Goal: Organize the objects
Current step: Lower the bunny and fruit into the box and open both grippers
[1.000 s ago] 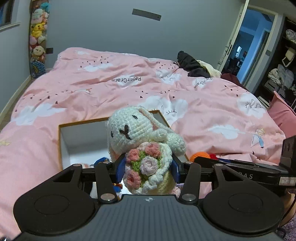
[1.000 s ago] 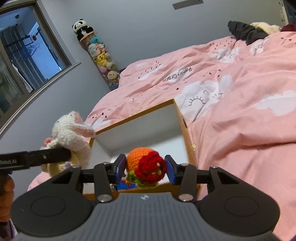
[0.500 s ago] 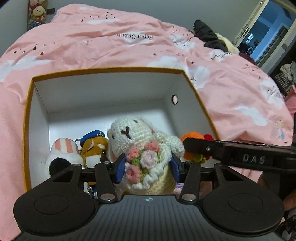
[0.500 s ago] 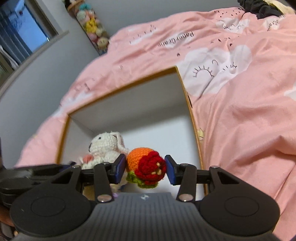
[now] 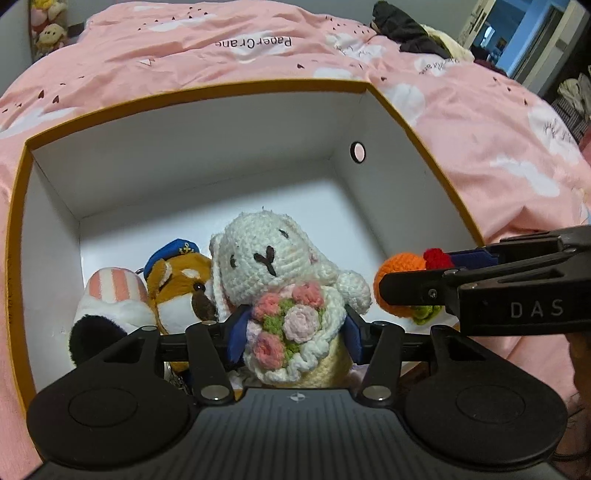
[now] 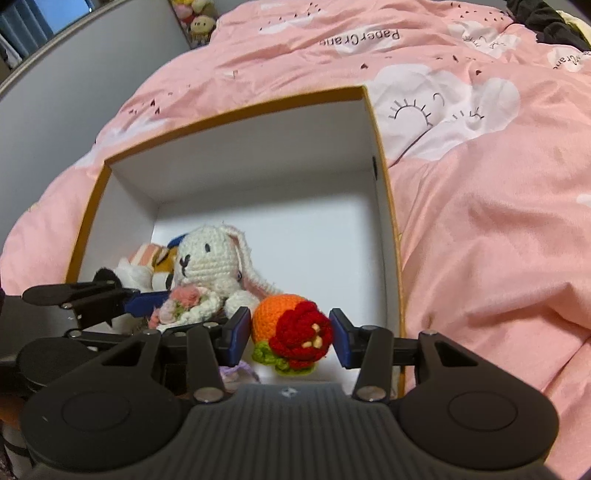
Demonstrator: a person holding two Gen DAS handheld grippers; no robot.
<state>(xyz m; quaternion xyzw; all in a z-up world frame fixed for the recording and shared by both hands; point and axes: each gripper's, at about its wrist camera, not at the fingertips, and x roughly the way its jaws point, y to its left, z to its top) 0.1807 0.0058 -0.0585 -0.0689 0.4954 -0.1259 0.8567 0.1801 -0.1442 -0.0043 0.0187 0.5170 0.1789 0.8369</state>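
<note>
Bedroom. A bed under a pink duvet [image 5: 461, 122] printed with white clouds and "Paper Crane" lettering; dark clothes [image 5: 402, 27] heaped at its far edge. An open box [image 5: 207, 90], white inside with an ochre rim, sits on the duvet.

Left gripper [image 5: 293, 334] reaches down into the box. A white crocheted rabbit [image 5: 275, 258] with a pink-and-green bouquet stands upright between the blue pads, near the box's near wall. The jaws are opening; the rabbit's lower body is still between them, the pads at its sides, though contact is hard to judge. From the right wrist view the rabbit [image 6: 210, 258] sits left of centre on the box floor.

Just beside the rabbit, toward the left wall of the box: a brown plush dog in a blue sailor cap [image 5: 177, 277], touching the rabbit's ear, then a pink-striped plush [image 5: 110, 291] with a black patch.

Right gripper [image 6: 290, 338] hangs over the near right part of the box [image 6: 384, 192]. An orange crocheted ball with a red flower [image 6: 291, 334] and green leaves sits between its pads. The left pad touches the orange side; a thin gap shows at the right pad. Whether it is pinched, cannot tell.
</note>
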